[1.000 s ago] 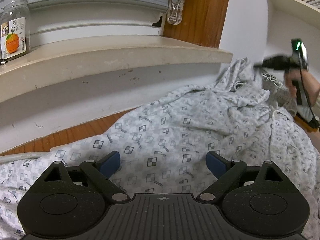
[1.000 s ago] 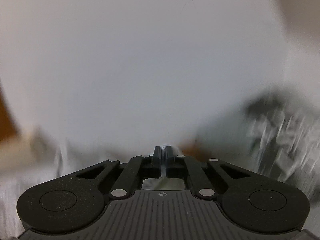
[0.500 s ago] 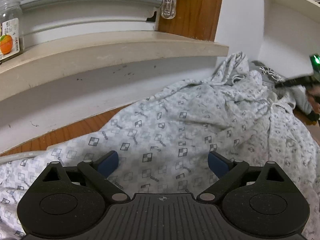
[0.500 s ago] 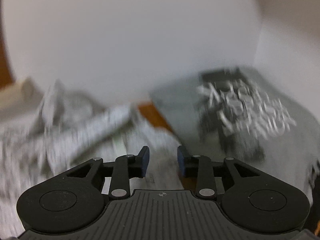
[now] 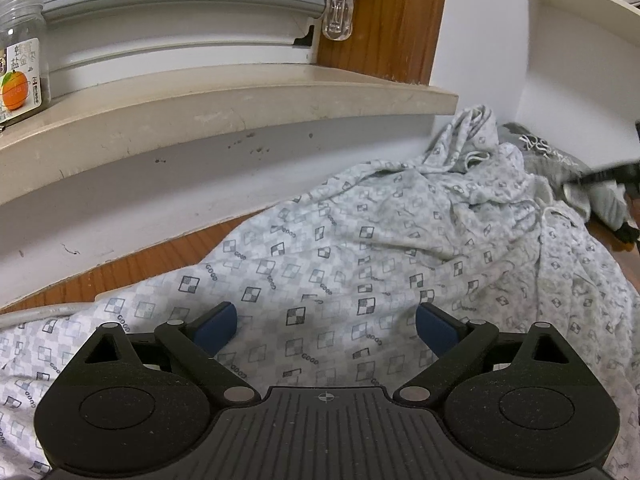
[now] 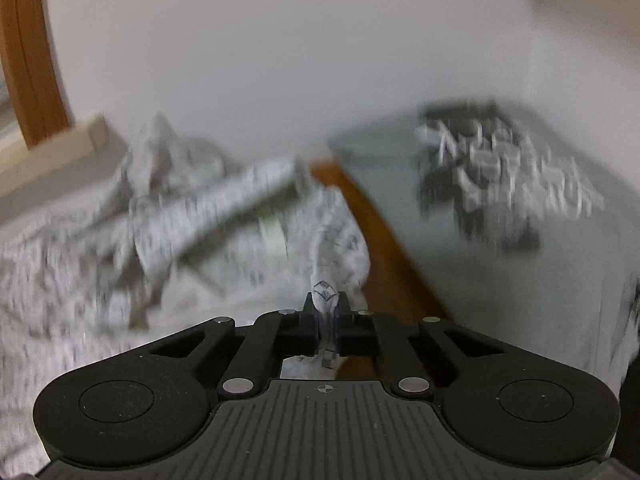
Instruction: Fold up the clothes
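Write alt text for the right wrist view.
The right tongs are shut on a pinched fold of the white patterned garment lying rumpled on a wooden surface. A grey printed garment lies beyond, blurred, against a white wall.

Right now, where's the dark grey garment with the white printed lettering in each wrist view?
Left wrist: dark grey garment with white printed lettering sits at the far right edge, beyond the crumpled pale checked-print garment.
Right wrist: it lies upper right, blurred, flat on the surface.
Shared landmark: the beige stone window ledge, whose end shows at the left of the right wrist view.
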